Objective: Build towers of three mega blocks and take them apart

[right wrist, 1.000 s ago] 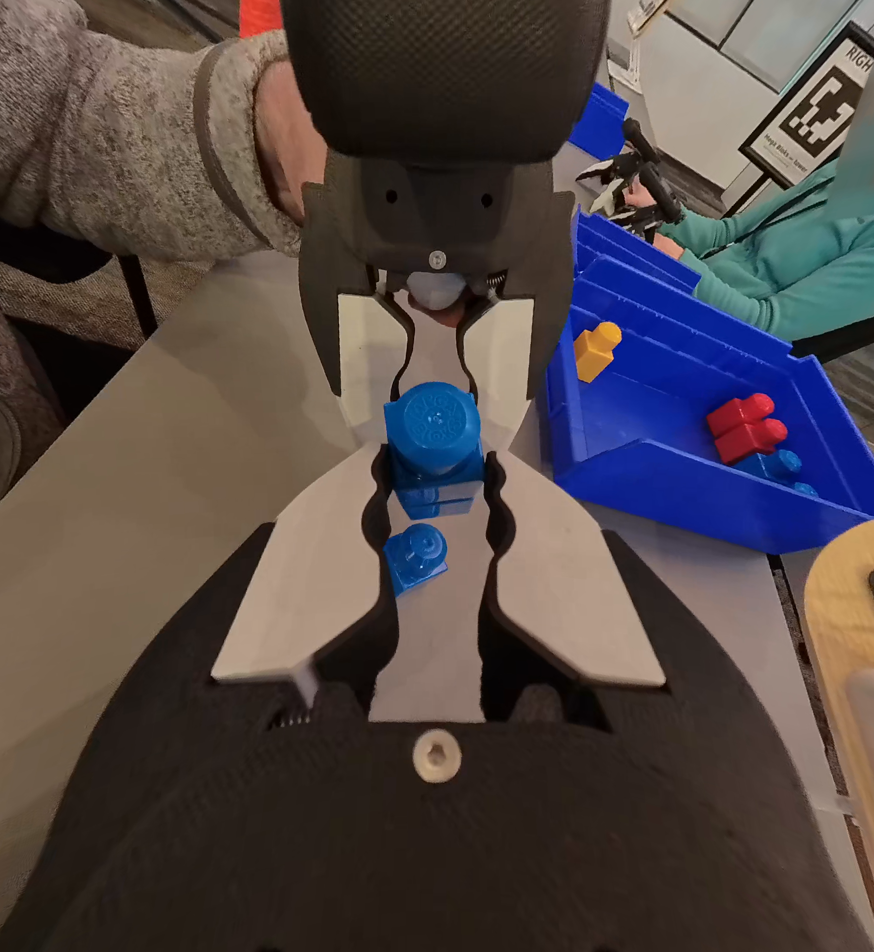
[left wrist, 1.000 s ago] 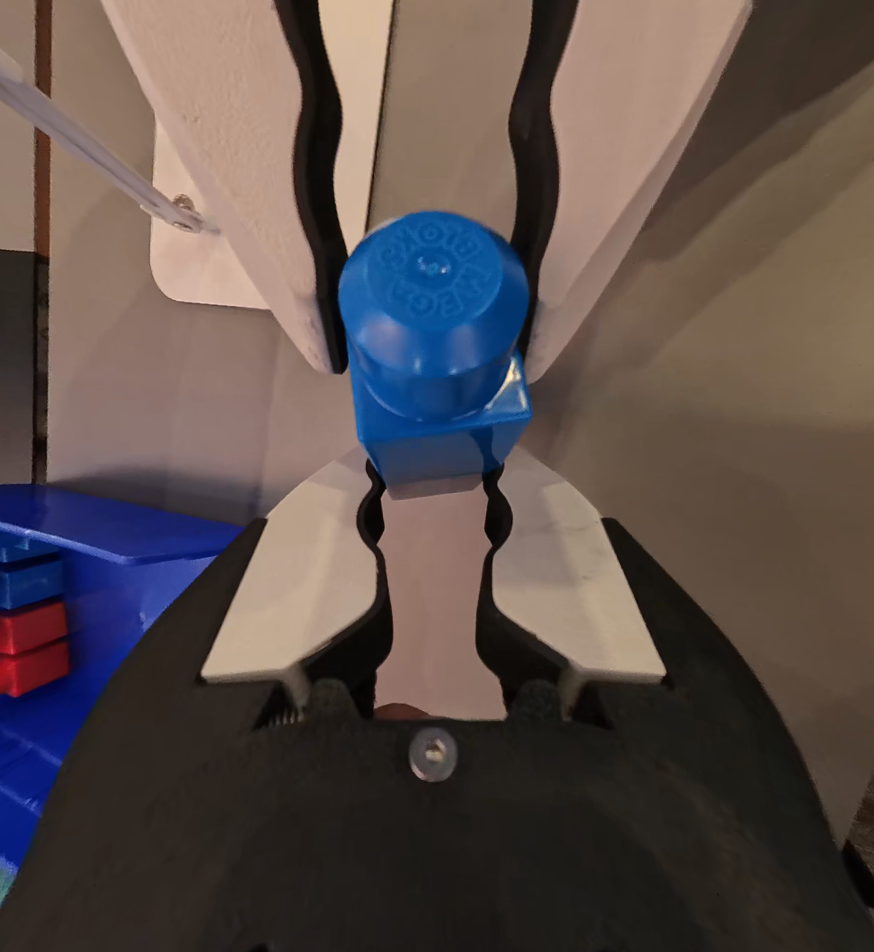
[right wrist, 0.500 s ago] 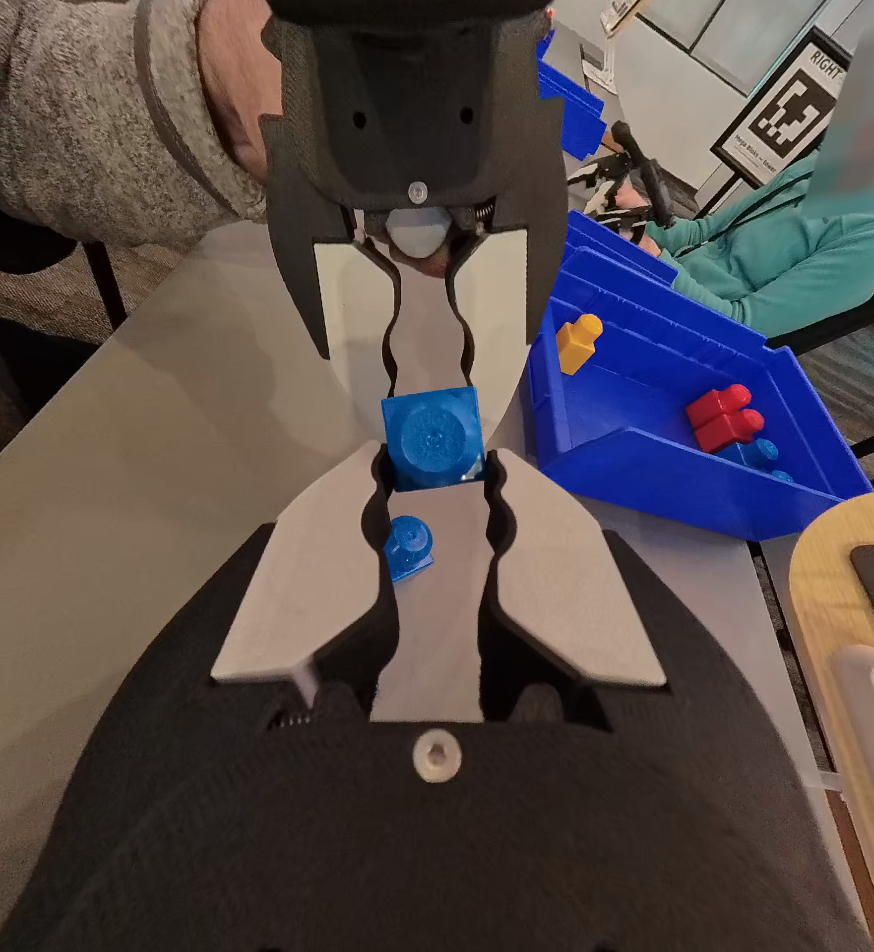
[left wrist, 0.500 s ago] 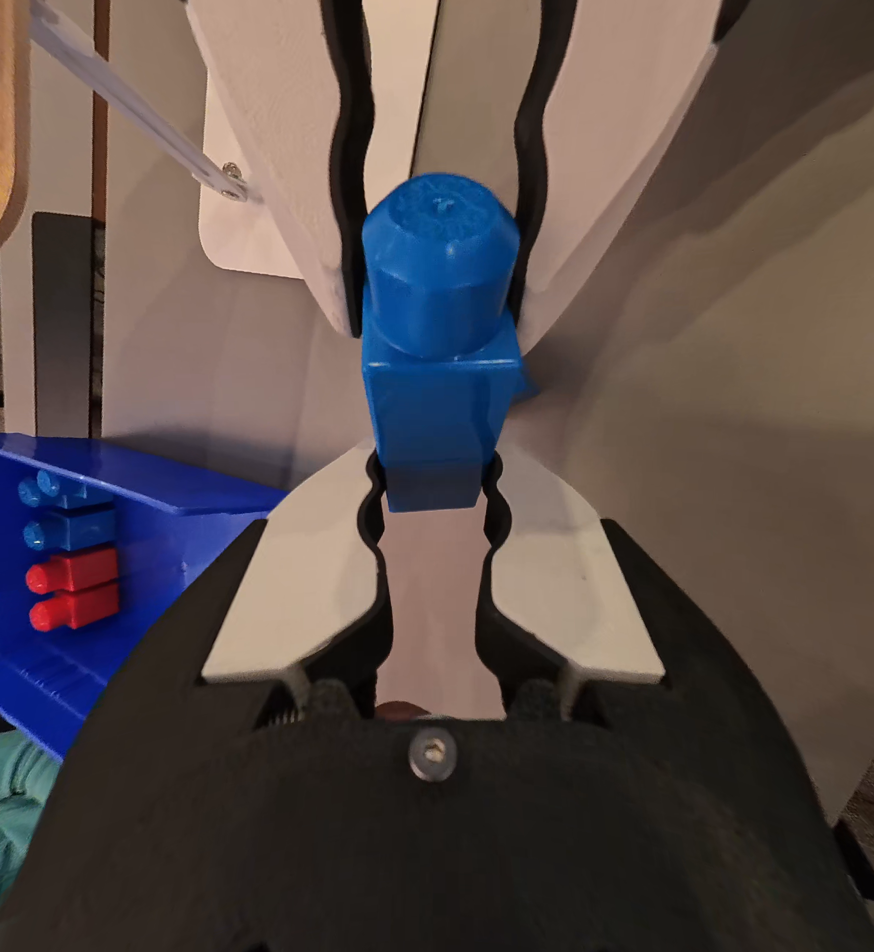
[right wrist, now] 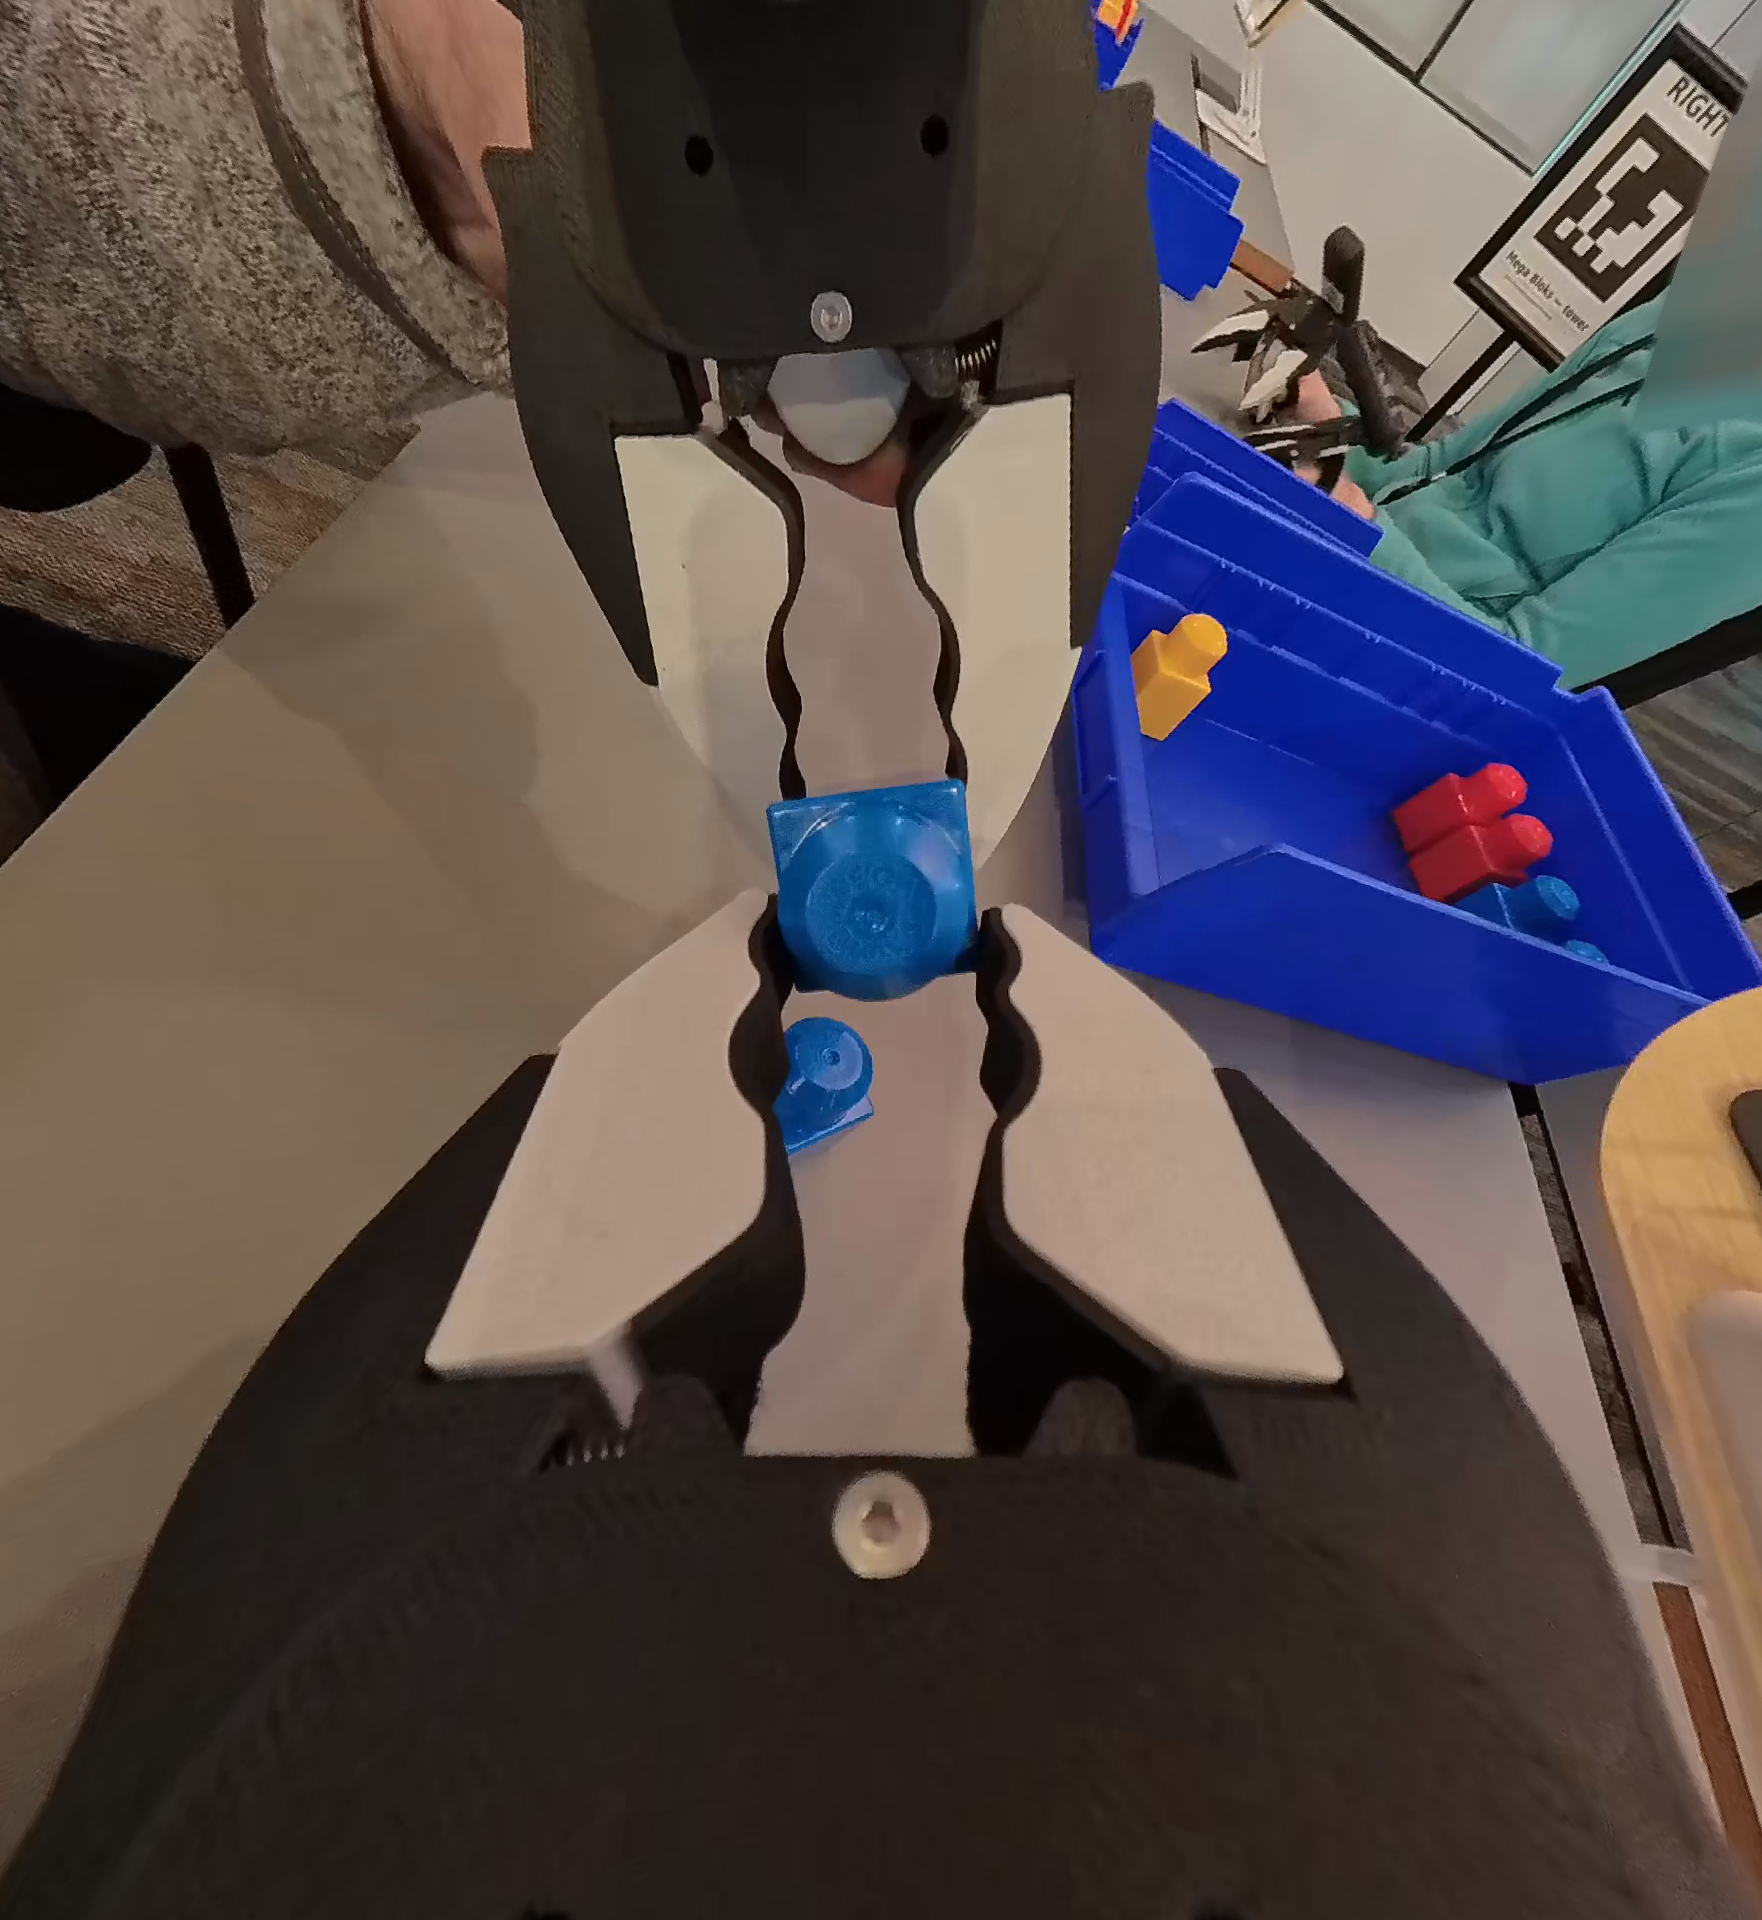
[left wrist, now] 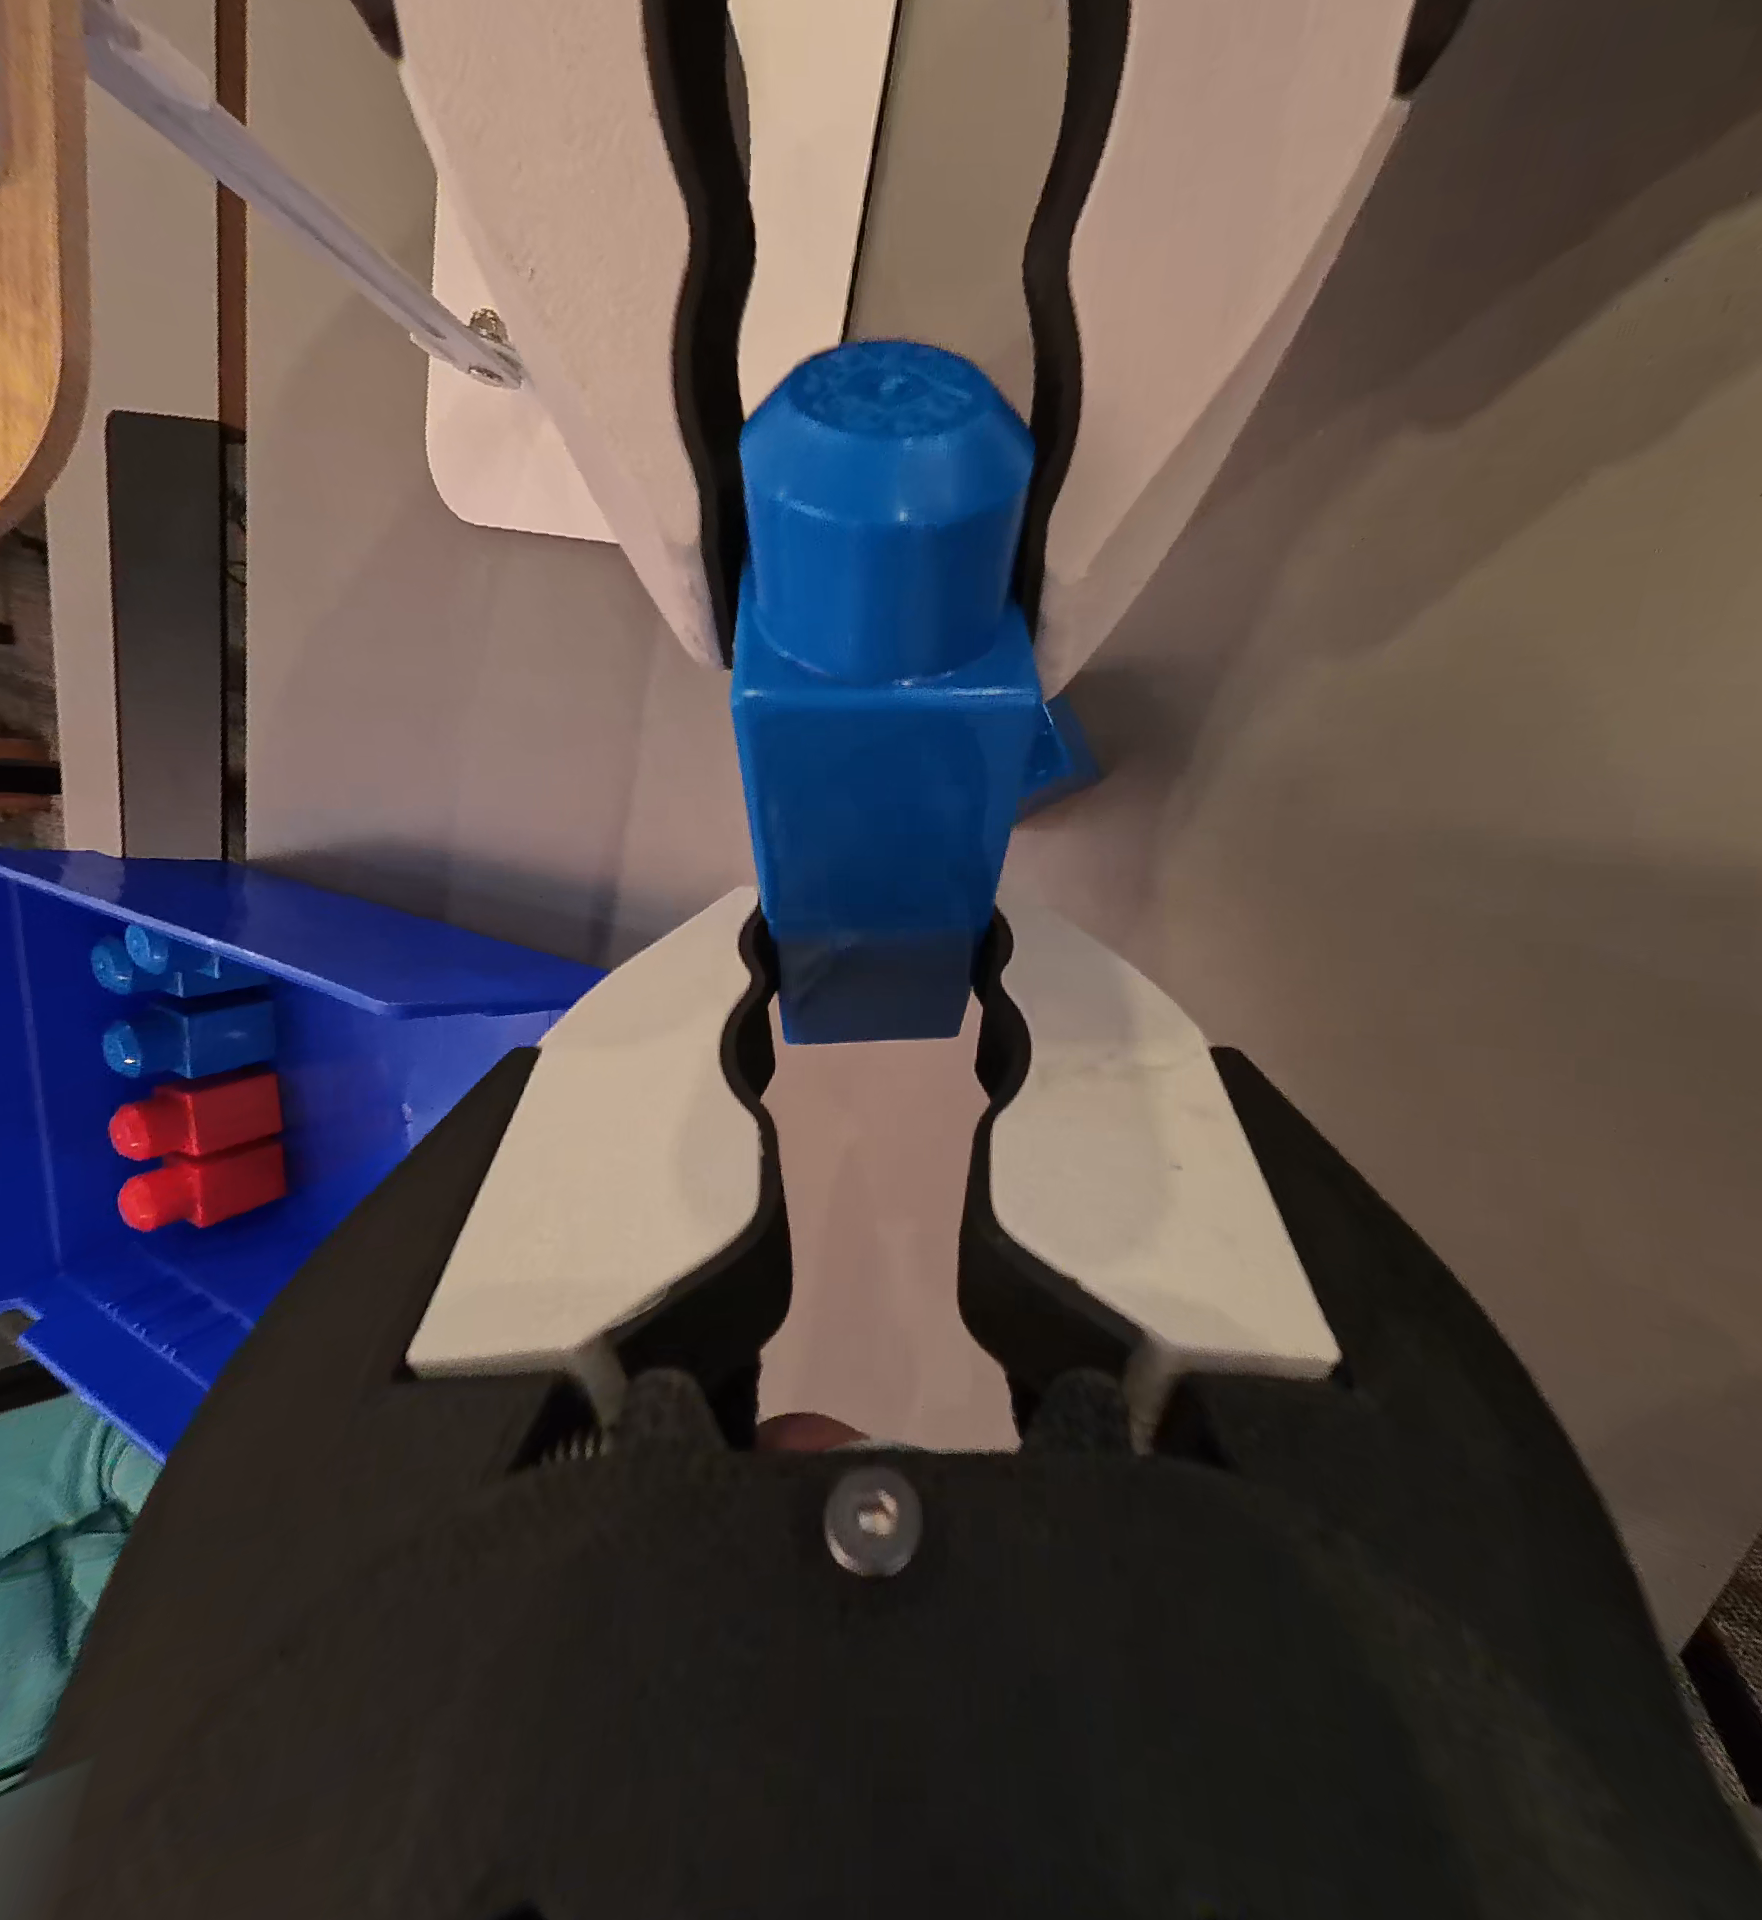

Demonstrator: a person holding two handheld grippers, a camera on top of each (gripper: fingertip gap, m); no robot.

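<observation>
At the centre of both frames, the left gripper (left wrist: 872,987) and right gripper (right wrist: 877,935) each clamped opposite ends of a blue block stack (left wrist: 872,790). Another blue block (right wrist: 820,1086) lay on the table (right wrist: 285,883) below; a blue bin (right wrist: 1376,966) sat right.

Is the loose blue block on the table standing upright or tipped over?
Tipped. In the right wrist view the loose blue block on the table leans, its round stud pointing up and sideways.

Office-like data-collection room: grey table (right wrist: 233,935), blue parts bins (right wrist: 1376,966), framed marker sign (right wrist: 1625,197).
</observation>
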